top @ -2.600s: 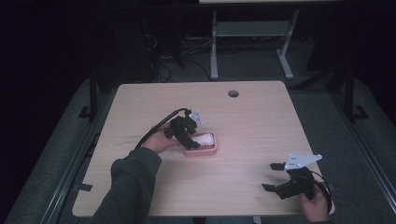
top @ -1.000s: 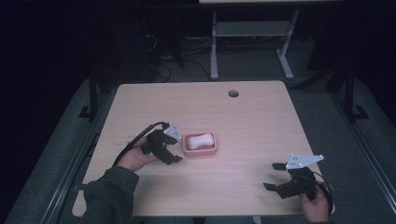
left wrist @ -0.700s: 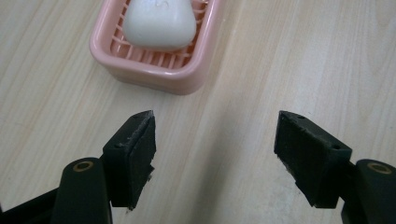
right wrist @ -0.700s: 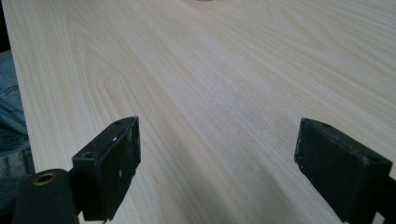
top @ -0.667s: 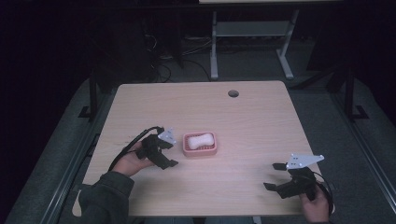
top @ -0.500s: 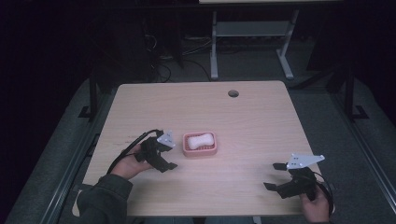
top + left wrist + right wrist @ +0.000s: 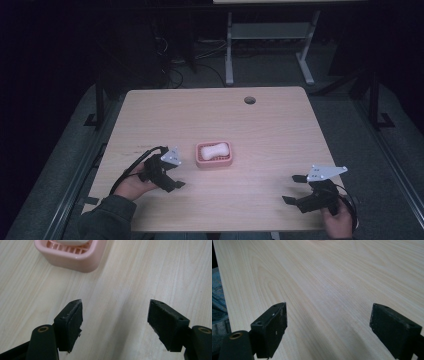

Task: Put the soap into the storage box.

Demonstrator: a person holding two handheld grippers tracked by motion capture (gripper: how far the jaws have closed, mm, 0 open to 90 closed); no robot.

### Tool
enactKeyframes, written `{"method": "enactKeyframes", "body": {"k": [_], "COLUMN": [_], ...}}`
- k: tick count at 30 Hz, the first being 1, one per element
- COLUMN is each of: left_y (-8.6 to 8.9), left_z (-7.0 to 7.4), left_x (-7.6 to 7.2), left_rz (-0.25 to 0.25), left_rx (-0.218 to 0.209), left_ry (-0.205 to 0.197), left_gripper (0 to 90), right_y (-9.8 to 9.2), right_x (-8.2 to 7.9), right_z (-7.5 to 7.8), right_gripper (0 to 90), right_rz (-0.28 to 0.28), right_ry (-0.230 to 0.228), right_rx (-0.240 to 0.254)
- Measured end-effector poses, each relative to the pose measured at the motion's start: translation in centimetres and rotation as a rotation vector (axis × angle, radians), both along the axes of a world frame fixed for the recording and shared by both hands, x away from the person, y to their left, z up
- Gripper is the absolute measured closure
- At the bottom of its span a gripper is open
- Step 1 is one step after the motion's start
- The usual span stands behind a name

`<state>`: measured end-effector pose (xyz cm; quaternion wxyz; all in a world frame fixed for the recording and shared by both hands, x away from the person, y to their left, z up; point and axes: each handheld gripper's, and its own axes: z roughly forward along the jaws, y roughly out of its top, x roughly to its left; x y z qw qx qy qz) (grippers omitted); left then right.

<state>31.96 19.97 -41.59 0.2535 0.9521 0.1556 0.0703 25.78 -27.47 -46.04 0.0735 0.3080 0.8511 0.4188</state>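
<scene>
Since the earlier frames the left gripper (image 7: 172, 176) had drawn back from the pink soap dish (image 7: 214, 155) toward the table's near left, and its jaws had just been opening, wide apart with nothing between them. The right gripper (image 7: 295, 189) kept to the near right corner, jaws likewise wide and empty. The table (image 7: 260, 130) was pale wood-grain with a round cable hole (image 7: 249, 100) at its far edge, set in a dim room. No writing could be read. The white soap bar (image 7: 215, 150) lay in the dish near the table's middle, its long axis left to right.
</scene>
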Motion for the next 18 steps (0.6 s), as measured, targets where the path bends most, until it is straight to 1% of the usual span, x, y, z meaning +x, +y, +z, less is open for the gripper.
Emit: {"method": "enactKeyframes", "body": {"k": [2, 5, 7, 9, 10, 14, 15, 17, 18], "left_y": [0.2, 0.5, 0.8, 1.1, 1.2, 1.7, 1.8, 2.1, 2.1], "left_z": [-0.1, -0.3, -0.6, -0.9, -1.1, -1.5, -1.5, -1.5, -1.5], "left_x": [-0.4, -0.9, -1.3, -1.8, -2.0, -3.1, -3.4, -3.9, -3.9], "left_rz": [-0.001, -0.005, 0.0, 0.001, 0.003, 0.005, 0.011, 0.022, 0.022], "left_rx": [-0.004, 0.001, -0.002, -0.019, -0.017, 0.001, 0.0, -0.015, -0.015], "left_ry": [0.004, 0.0, 0.01, 0.017, 0.018, 0.009, 0.009, -0.001, -0.001], "left_gripper": [27.6, 27.4, 27.0, 27.0, 27.0, 26.9, 26.5, 25.4, 25.1], "right_y": [0.0, 0.0, 0.1, 0.1, 0.1, 0.1, 0.1, 0.0, 0.0], "right_x": [0.0, 0.0, 0.0, -0.1, -0.1, -0.1, -0.1, -0.2, -0.2], "right_z": [0.0, 0.0, 0.0, 0.0, 0.0, 0.0, 0.0, 0.1, 0.1], "right_gripper": [14.2, 14.1, 14.2, 14.1, 14.2, 14.2, 14.2, 14.2, 14.2], "right_rz": [-0.001, -0.001, -0.002, -0.003, -0.005, -0.002, 0.001, 0.002, 0.003], "right_ry": [0.0, 0.001, 0.004, 0.005, 0.007, 0.005, 0.001, 0.0, -0.003], "right_rx": [-0.001, 0.0, 0.001, 0.0, 0.001, 0.001, 0.002, 0.003, 0.003]}}
